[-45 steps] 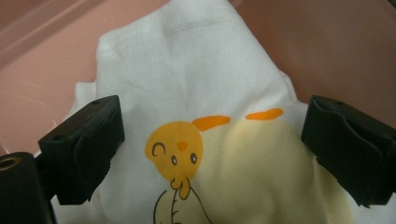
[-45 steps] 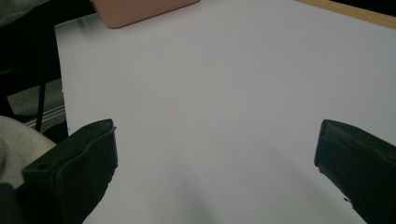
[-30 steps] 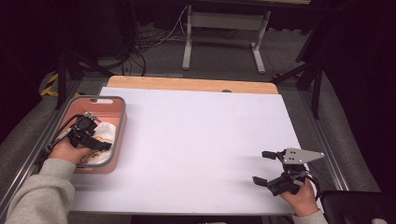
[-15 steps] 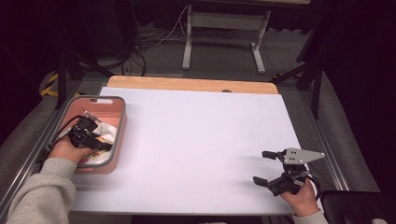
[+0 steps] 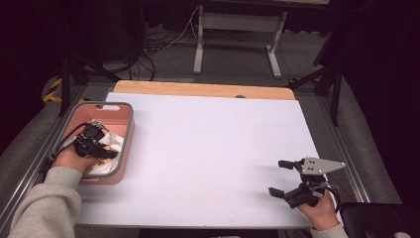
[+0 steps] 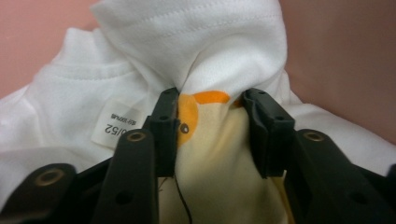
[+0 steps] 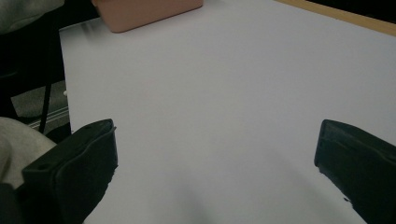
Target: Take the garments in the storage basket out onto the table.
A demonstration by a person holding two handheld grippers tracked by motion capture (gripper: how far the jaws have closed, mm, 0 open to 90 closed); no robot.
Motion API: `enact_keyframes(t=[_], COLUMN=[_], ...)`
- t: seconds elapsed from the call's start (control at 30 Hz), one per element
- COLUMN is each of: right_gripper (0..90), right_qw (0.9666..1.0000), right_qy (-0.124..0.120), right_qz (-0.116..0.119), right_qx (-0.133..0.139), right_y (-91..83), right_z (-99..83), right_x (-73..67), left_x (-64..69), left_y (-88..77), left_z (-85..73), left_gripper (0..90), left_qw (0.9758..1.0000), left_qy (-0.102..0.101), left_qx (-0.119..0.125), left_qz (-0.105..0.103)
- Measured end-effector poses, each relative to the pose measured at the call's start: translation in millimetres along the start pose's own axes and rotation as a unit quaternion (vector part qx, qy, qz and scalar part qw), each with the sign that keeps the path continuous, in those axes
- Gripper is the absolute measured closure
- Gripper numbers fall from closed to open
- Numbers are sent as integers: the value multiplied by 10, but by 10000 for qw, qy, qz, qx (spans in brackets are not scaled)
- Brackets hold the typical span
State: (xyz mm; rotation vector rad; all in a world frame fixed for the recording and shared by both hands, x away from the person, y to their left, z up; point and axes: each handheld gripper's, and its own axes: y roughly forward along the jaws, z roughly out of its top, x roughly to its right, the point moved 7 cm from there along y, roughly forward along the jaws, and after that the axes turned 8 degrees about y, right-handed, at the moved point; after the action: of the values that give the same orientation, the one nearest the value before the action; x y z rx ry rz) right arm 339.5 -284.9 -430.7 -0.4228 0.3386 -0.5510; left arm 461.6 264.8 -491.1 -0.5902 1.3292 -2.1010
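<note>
A dim workroom with cables and a metal stand on the floor lies behind a white counter (image 5: pixel 208 148) whose far edge shows a strip of bare wood. At the counter's left edge, toward the near corner, sits a pink bin (image 5: pixel 125 130) with a grey rim and a handle slot in its far wall. In it lies a bundled white garment (image 6: pixel 196 42), the bin's sole visible contents; it looks like a small cotton top, with stitched hems, a sewn-in size label (image 6: pixel 119 123) and a pale yellow print with an orange patch.

The left tongs (image 5: pixel 94 141) reach down into the bin, and in the left gripper view their two black jaws are drawn in on a gathered ridge of the garment, cloth puckering between them at the orange patch. The right tongs (image 5: pixel 287 178) hover over the near right corner of the counter, spread wide with nothing between them.

The garment should be light, soft and limp: it will sag and unfold when lifted, not keep its shape, and a thin pinch may slip free. A thick fold, or a stitched hem or neckline, probably gives the surest hold, and nothing about it seems fragile. The smooth bin wall should not snag it.
</note>
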Motion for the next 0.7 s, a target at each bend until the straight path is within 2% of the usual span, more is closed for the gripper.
enact_keyframes(t=[0.13, 0.33, 0.37, 0.5, 0.57, 0.6, 0.63, 0.7], right_gripper=[0, 0, 0, 0, 0, 0, 0, 0], right_qw=[10000, 10000, 10000, 10000, 10000, 10000, 10000, 10000], right_qy=[1, 4, 7, 2, 0, -2, -3, -5], right_qz=[0, 1, -1, -5, -7, -10, -10, -12], right_qx=[3, 2, 3, 1, -9, -10, -9, -7], right_y=[0, 0, 1, 5, 7, 8, 8, 8], right_z=[1, 1, 1, 2, 1, 1, 2, 3], right_x=[1, 2, 3, 2, 2, 1, 0, 0], left_x=[3, 10, 7, 2, -8, -8, -12, -16], left_y=[-19, -44, -65, -113, -171, -171, -217, -243], left_z=[10, 21, 30, 50, 73, 73, 88, 93], left_gripper=[683, 725, 729, 735, 735, 736, 736, 737], left_qw=[10000, 10000, 9999, 9996, 9988, 9988, 9979, 9973], left_qy=[14, 31, 62, 76, 48, 48, 29, 30], left_qx=[4, 22, 55, 160, 256, 256, 362, 416], left_qz=[-24, 12, 105, 236, 421, 421, 538, 596])
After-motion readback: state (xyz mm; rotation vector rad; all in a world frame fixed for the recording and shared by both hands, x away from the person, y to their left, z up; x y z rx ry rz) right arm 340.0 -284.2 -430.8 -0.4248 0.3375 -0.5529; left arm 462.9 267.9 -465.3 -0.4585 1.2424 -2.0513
